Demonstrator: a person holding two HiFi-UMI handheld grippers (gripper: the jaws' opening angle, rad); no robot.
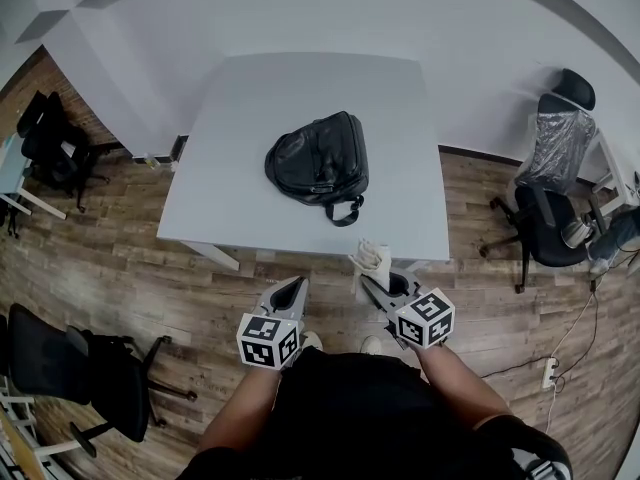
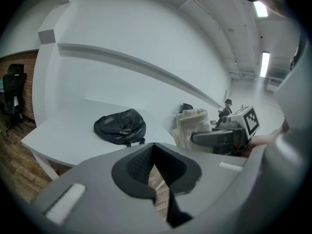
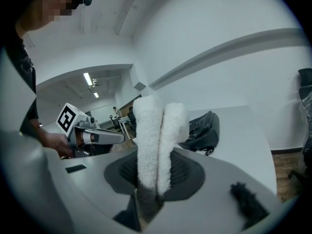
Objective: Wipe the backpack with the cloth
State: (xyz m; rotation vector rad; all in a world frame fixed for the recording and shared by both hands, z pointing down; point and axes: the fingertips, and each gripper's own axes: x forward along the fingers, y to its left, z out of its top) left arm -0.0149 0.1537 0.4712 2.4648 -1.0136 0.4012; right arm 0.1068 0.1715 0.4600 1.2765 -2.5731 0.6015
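Note:
A black backpack (image 1: 318, 158) lies flat on the white table (image 1: 250, 98), its handle loop facing the near edge. Both grippers hover over the floor just short of that edge. My right gripper (image 1: 378, 286) is shut on a folded white fluffy cloth (image 1: 372, 260), which stands up from the jaws (image 3: 158, 140) with the backpack (image 3: 202, 130) behind it. My left gripper (image 1: 288, 290) is shut with nothing in it. From the left gripper view, the backpack (image 2: 120, 126) rests on the tabletop, and the cloth (image 2: 190, 126) is off to the right.
Black office chairs stand at the far left (image 1: 55, 148) and near left (image 1: 70, 368). Two more chairs, one wrapped in plastic (image 1: 555, 153), stand to the right of the table. A power strip (image 1: 549, 371) and cable lie on the wood floor.

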